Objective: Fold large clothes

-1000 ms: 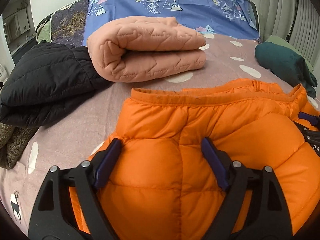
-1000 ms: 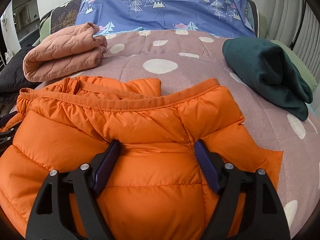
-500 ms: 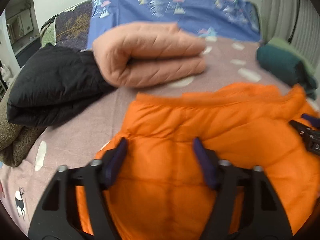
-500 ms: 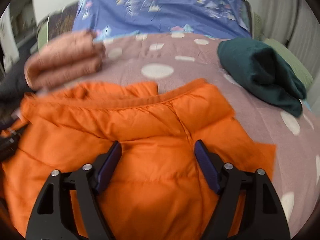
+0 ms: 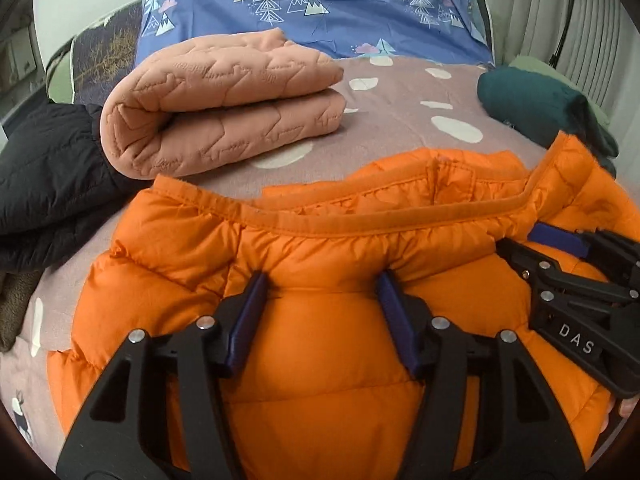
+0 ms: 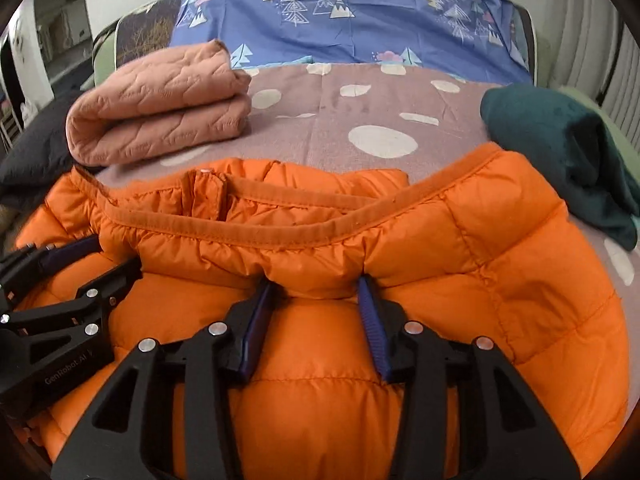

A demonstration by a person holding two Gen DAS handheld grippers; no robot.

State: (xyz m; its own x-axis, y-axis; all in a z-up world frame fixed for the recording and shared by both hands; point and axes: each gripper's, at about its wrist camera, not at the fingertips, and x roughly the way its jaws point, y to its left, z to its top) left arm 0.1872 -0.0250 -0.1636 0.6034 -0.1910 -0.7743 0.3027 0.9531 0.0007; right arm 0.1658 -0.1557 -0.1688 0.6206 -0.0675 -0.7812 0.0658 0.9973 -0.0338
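A: Where's the puffy orange quilted down jacket [image 6: 460, 280]?

B: On the spotted mauve bedsheet [image 6: 360, 108], at six o'clock from the folded peach quilt [image 5: 224, 108]; the left gripper [image 5: 320, 292] pinches its padding; the right gripper [image 6: 312, 292] is closing on a bunched ridge.

A: Advice?

B: Probably bite below the hem; lift both evenly.

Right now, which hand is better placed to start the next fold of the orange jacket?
Likely left: the left tool already pinches the orange jacket, whereas the right tool is only closing on a bunch of it.
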